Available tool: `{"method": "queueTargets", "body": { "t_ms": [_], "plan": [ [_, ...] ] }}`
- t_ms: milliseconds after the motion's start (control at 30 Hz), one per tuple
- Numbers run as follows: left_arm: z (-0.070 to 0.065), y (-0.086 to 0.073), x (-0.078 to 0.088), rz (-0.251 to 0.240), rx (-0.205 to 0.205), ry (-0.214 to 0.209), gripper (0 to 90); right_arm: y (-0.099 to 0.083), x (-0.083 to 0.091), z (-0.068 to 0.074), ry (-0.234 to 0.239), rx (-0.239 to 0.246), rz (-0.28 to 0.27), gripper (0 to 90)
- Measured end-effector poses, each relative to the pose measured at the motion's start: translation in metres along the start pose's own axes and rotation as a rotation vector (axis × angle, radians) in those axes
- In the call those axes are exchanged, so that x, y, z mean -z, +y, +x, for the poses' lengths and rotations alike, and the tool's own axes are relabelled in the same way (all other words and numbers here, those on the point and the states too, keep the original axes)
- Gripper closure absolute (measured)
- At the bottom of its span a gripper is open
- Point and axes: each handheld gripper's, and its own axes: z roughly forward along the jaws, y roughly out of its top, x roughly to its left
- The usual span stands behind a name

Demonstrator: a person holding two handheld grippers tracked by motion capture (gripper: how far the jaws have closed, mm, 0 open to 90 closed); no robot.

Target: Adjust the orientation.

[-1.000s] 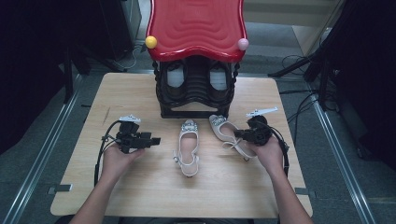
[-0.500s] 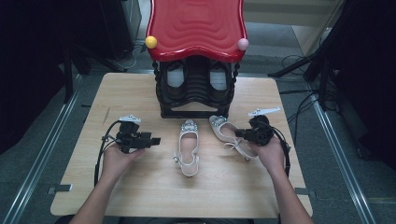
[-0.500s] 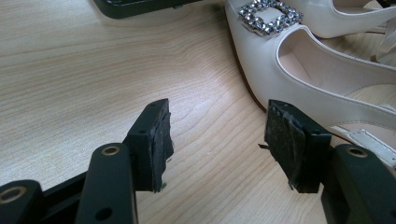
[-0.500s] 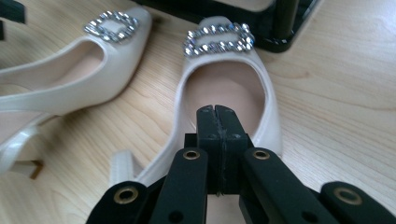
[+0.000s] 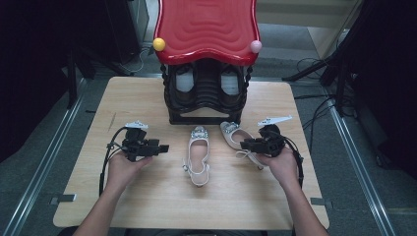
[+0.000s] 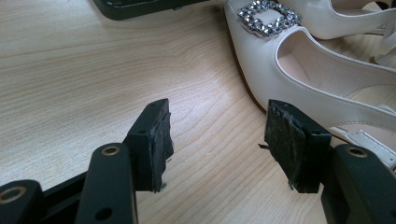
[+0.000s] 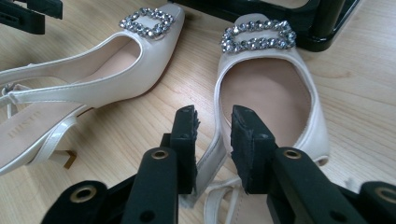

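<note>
Two cream slingback shoes with rhinestone buckles lie on the wooden table [image 5: 147, 98]. My right gripper [image 5: 243, 144] [image 7: 214, 130] is at the right shoe [image 5: 235, 133] [image 7: 266, 88]. Its jaws have just been opening, and the shoe's left rim now runs loosely between the pads, which stand a little apart. The left shoe [image 5: 198, 155] [image 7: 93, 70] [image 6: 317, 70] lies in the middle of the table. To its left, my left gripper [image 5: 164, 147] [image 6: 215, 140] rests low over the table, open, with bare wood between its pads.
A black shoe rack [image 5: 206, 93] with a red wavy top [image 5: 206, 29] stands at the table's back, holding dark shoes. Its base [image 6: 140, 5] is just beyond the buckles. Cables and dark stands crowd the floor to the right.
</note>
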Motion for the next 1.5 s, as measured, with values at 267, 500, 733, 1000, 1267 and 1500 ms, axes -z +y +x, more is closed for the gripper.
{"method": "queueTargets", "body": {
  "t_ms": [267,500,733,1000,1267,1500],
  "plan": [
    [-0.002,0.000,-0.002,0.008,-0.007,-0.001,41.1,-0.001,-0.022,-0.001,-0.025,0.020,0.072,75.9],
    [-0.002,0.000,-0.004,0.010,-0.008,-0.001,41.1,0.002,-0.026,0.000,-0.072,0.015,0.108,86.4],
    [-0.001,0.000,-0.003,0.006,-0.001,-0.001,41.1,0.011,-0.019,0.006,-0.105,0.016,0.062,88.8],
    [-0.002,0.000,-0.003,0.010,-0.005,-0.005,41.2,0.017,-0.012,0.018,-0.051,-0.009,0.015,88.8],
    [-0.002,-0.001,-0.002,0.008,-0.006,-0.001,41.1,0.023,-0.022,0.028,-0.037,-0.016,0.002,88.6],
    [-0.004,-0.002,-0.002,0.012,-0.013,-0.003,41.1,0.022,-0.036,0.036,0.015,-0.015,0.039,88.5]
  ]
}}
